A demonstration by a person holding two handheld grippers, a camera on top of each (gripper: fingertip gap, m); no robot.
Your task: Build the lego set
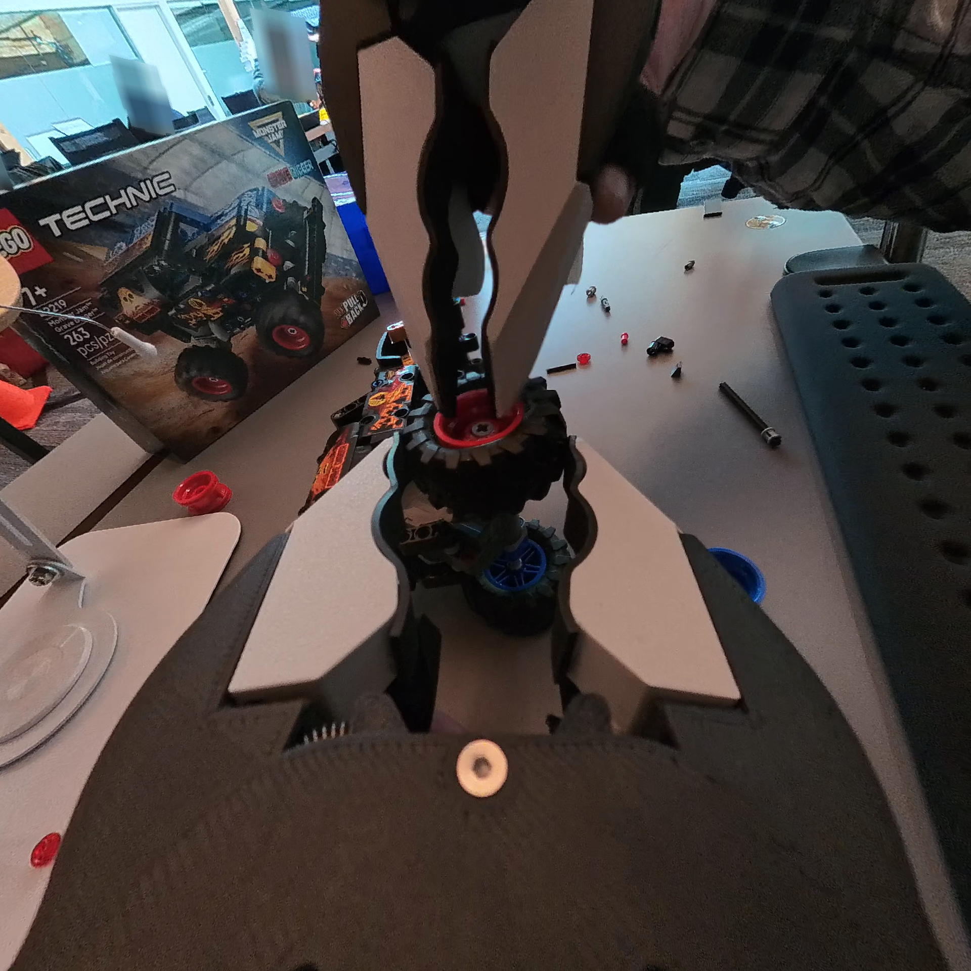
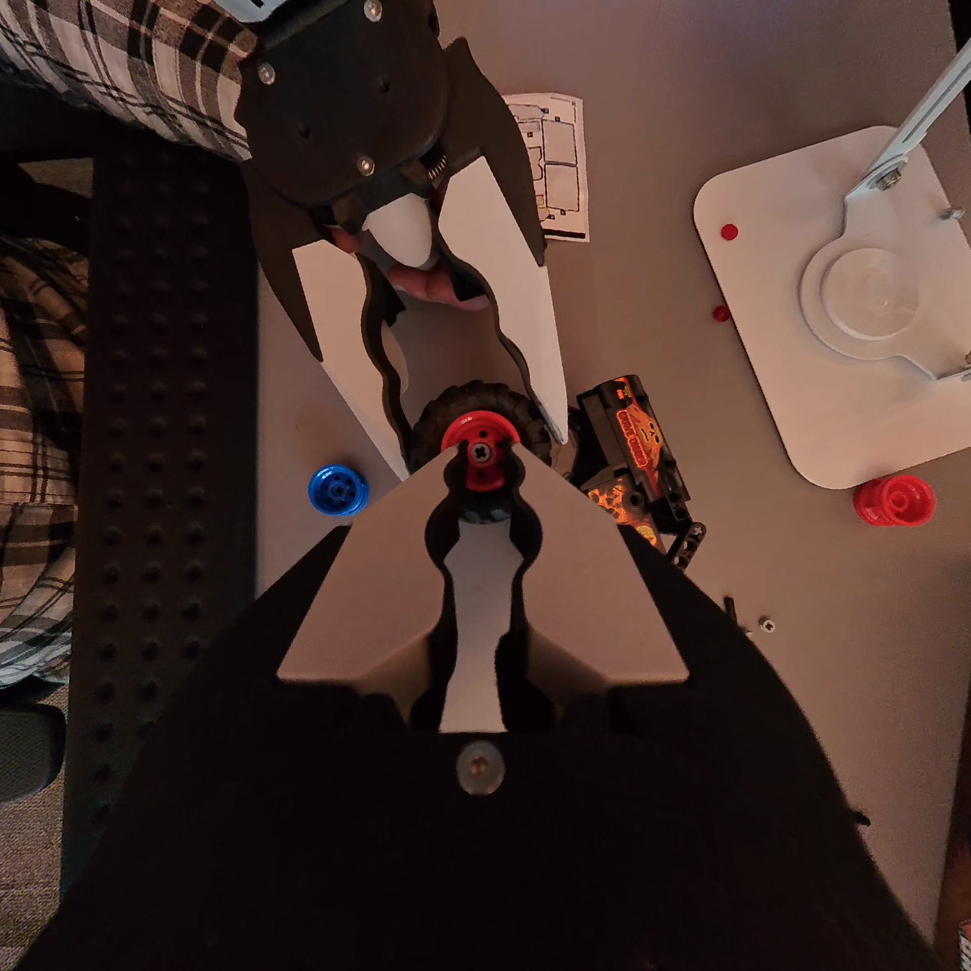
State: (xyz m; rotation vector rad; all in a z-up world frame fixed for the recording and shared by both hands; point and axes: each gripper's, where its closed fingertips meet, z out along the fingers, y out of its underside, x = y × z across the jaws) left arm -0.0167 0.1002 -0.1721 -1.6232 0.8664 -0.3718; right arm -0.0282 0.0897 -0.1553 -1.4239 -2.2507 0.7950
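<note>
The black truck body with flame stickers (image 1: 383,404) (image 2: 636,425) lies on its side on the grey table. A black tyre (image 1: 473,473) (image 2: 473,399) with a red hub (image 1: 475,428) (image 2: 481,420) faces up. My left gripper (image 1: 481,452) is shut around this tyre, one finger on each side. My right gripper (image 2: 482,449) comes down from above (image 1: 473,407), nearly shut, tips inside the red hub beside its centre axle hole. A second wheel with a blue hub (image 1: 517,565) sits lower on the truck, between my left fingers.
A loose blue hub (image 2: 337,489) and a loose red hub (image 2: 895,500) (image 1: 202,491) lie on the table. The set's box (image 1: 184,262) stands at the back left. A white stand base (image 2: 788,262), a black perforated mat (image 1: 882,394), a black axle (image 1: 749,413) and a sticker sheet (image 2: 559,168) lie around. Only a small space, under 4 cm, lies between the two pairs of fingers.
</note>
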